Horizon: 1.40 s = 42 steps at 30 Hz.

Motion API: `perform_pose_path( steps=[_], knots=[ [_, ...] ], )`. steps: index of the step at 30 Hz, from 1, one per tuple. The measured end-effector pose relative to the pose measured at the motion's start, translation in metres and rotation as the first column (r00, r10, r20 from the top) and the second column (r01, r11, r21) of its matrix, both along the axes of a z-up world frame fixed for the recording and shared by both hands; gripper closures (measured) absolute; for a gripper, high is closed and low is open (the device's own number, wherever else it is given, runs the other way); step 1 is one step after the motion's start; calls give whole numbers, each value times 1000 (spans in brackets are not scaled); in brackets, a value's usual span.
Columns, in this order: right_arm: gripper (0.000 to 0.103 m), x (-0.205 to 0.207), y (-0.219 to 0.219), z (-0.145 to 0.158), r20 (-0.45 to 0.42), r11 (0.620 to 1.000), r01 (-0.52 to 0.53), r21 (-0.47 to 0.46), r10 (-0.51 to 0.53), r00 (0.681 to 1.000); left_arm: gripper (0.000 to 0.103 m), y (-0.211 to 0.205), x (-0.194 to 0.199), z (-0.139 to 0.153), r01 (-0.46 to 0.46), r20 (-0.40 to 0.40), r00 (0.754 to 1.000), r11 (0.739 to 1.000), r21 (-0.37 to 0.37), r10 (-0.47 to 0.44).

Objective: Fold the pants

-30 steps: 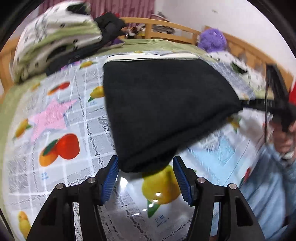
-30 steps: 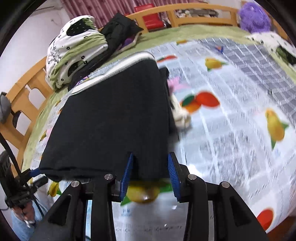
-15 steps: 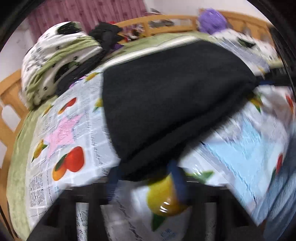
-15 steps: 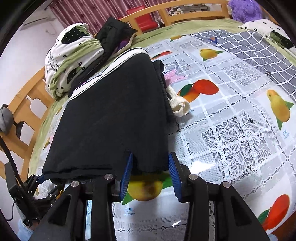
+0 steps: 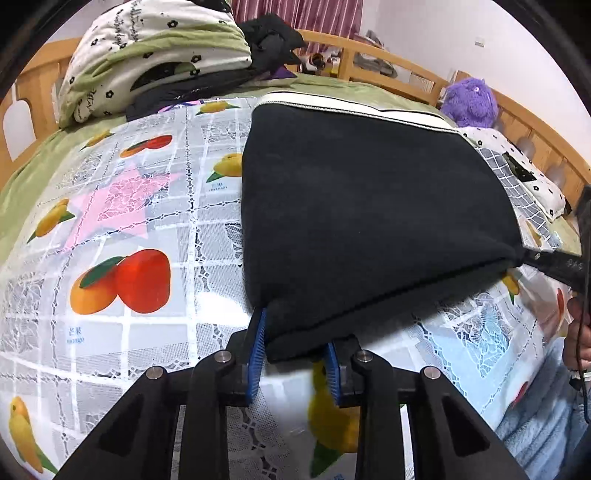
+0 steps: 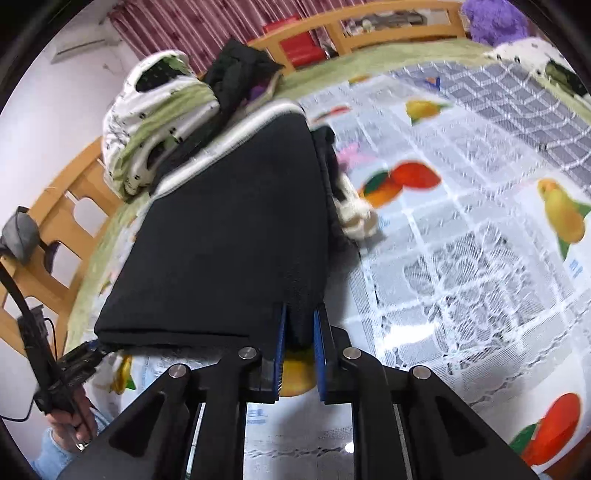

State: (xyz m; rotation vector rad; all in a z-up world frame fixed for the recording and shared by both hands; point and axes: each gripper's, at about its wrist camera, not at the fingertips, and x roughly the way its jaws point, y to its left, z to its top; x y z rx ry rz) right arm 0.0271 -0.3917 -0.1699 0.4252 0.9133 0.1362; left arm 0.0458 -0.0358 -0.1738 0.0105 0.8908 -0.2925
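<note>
The black pants lie folded on the fruit-print tablecloth, with a white striped edge at the far end. My left gripper is shut on the near left corner of the pants. My right gripper is shut on the near right corner of the pants. The near edge is lifted a little off the cloth between the two grippers. A white drawstring sticks out on the right side. The other gripper shows at the edge of each view.
A rolled white and green quilt and dark clothes lie at the far side of the bed. A purple plush toy sits by the wooden bed rail. A spotted pillow lies at the right.
Both grippers have closed tighter on the near corners of the pants. The near edge has been pulled taut and straighter between them.
</note>
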Motion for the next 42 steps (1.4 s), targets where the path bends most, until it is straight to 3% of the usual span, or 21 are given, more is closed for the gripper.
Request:
perform_pose_path(
  steps=[2,3,6,11,15,18,21,23,25,28,30,31,32,34,38,40,42],
  knots=[
    [90,4,5,-8,-24,999,-11,-36,11,1000,75,2,-3,7,22,-11,1000,1000,-11,-22],
    [89,3,5,-5,-23,999,-21,-46,20,1000,70,4,-5,12,27,-15,1000,1000,-15,-27],
    [85,-2,-1,13,-14,998,-46,-46,46,999,69,15,-13,26,40,-24,999,999,-14,-40],
    [83,-10,2,61,140,986,-34,-161,57,988,68,31,-24,61,19,64,998,998,-64,-15],
    [83,15,19,75,196,970,-23,-244,73,978,67,14,6,78,21,75,997,996,-90,-14],
    [83,33,35,64,179,960,-61,-275,114,977,67,-3,27,69,41,60,998,996,-82,-36],
    [83,45,41,24,51,942,-73,-327,94,994,66,-13,33,26,23,-69,997,999,-29,-25],
    [83,36,45,19,73,932,-67,-357,100,992,65,-18,16,17,56,9,998,998,41,-56],
    [83,31,47,21,48,922,-102,-373,129,991,65,-22,7,22,87,17,996,991,98,-89],
    [81,31,38,36,46,940,-143,-311,166,985,64,-9,13,33,74,-16,997,997,11,-74],
    [66,34,31,53,123,948,-106,-301,149,981,64,-2,22,38,58,-36,998,998,-29,-59],
    [51,40,30,61,162,948,-82,-306,137,977,64,0,29,40,47,-42,998,998,-36,-49],
    [47,50,26,68,198,948,-57,-312,124,972,64,3,36,42,36,-45,998,998,-42,-37],
    [47,76,20,74,217,948,-20,-318,93,972,61,7,49,47,22,-48,999,998,-55,-25],
    [48,143,9,68,170,954,-13,-301,67,983,57,13,76,46,-25,-53,998,997,-73,22],
    [72,179,5,49,84,973,-57,-226,78,993,57,14,89,45,-42,-61,997,995,-87,36],
    [84,190,10,41,71,975,-73,-211,90,993,57,14,102,45,-44,-63,997,995,-90,39]
  ],
)
